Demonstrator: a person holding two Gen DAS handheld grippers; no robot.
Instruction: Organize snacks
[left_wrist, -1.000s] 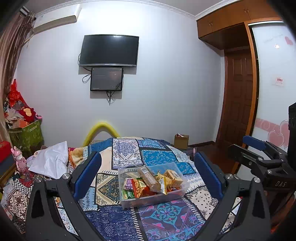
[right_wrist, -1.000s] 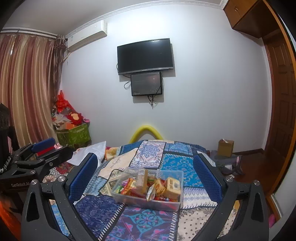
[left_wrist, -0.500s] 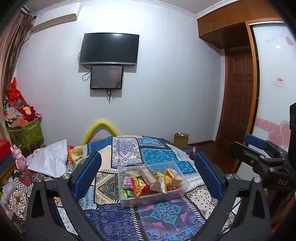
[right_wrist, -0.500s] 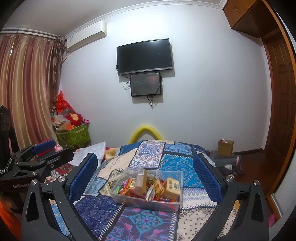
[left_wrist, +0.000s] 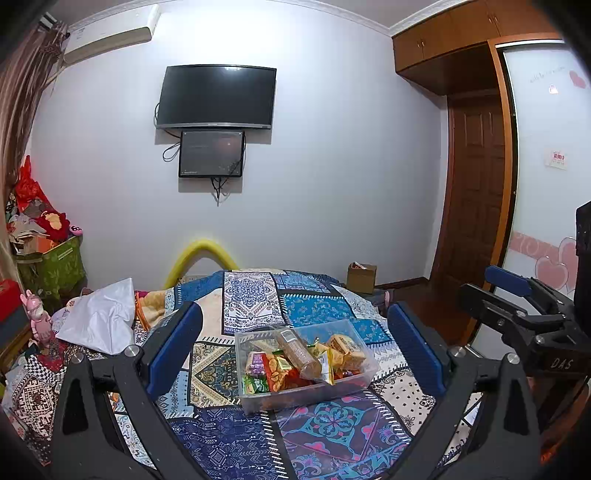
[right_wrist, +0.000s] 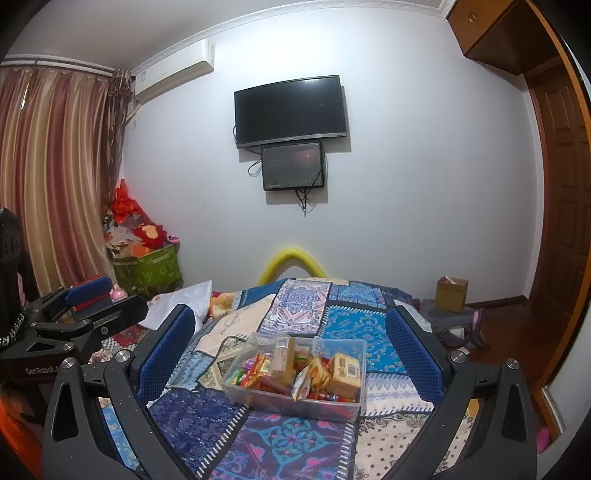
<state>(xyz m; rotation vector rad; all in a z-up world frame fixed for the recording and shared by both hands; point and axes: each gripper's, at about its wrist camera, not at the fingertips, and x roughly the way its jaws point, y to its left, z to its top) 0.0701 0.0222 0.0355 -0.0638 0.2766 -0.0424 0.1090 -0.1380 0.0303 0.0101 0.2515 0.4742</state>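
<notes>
A clear plastic bin (left_wrist: 258, 400) sits on the patterned bedspread (left_wrist: 325, 432), full of several snack packets and a brown bottle (left_wrist: 297, 352) lying across them. It also shows in the right wrist view (right_wrist: 332, 408) with a tan biscuit pack (right_wrist: 343, 371) at its right. My left gripper (left_wrist: 295, 354) is open and empty, held above and short of the bin. My right gripper (right_wrist: 291, 354) is open and empty too, likewise short of the bin. Each gripper shows at the edge of the other's view.
A white cloth (left_wrist: 103, 317) lies at the bed's left. A green box of clutter (right_wrist: 147, 267) stands by the curtain. A cardboard box (right_wrist: 450, 293) sits on the floor at right. A TV (left_wrist: 216, 98) hangs on the far wall.
Both grippers have drifted only slightly; the bin sits a touch higher in the left view. Nothing was taken hold of or let go.
</notes>
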